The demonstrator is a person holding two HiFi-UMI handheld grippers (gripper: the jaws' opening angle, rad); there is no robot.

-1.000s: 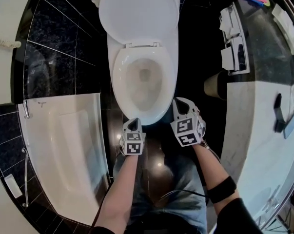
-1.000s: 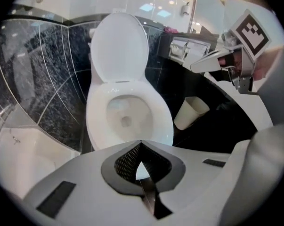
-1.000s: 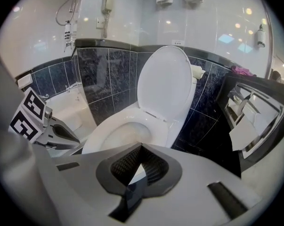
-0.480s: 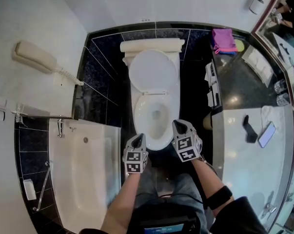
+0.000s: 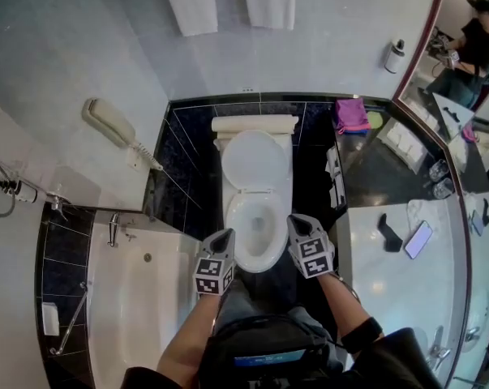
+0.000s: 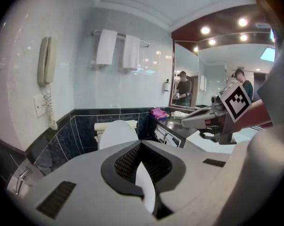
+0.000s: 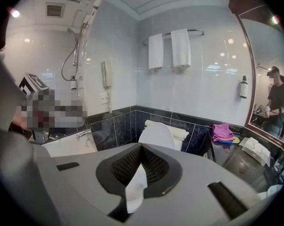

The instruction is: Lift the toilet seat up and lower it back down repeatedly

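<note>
Hanging high over the toilet, the left gripper (image 5: pixel 225 237) and right gripper (image 5: pixel 298 222) are both closed and hold nothing. The bowl (image 5: pixel 256 227) sits below, between their 2 tips. Past it, straight ahead, the toilet seat (image 5: pixel 256 159) looks tipped up against the tank (image 5: pixel 255 124), its long way pointing away. Both tongs look equally near.

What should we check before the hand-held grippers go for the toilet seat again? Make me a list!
1. Left hand-held gripper empty: ok, jaws together on nothing.
2. Right hand-held gripper empty: ok, jaws together on nothing.
3. Toilet lid raised: ok.
4. Seat down, ready to lift: ok, it appears to lie on the bowl.
5. Contact with the seat: not ok, both are held apart from it.
</note>
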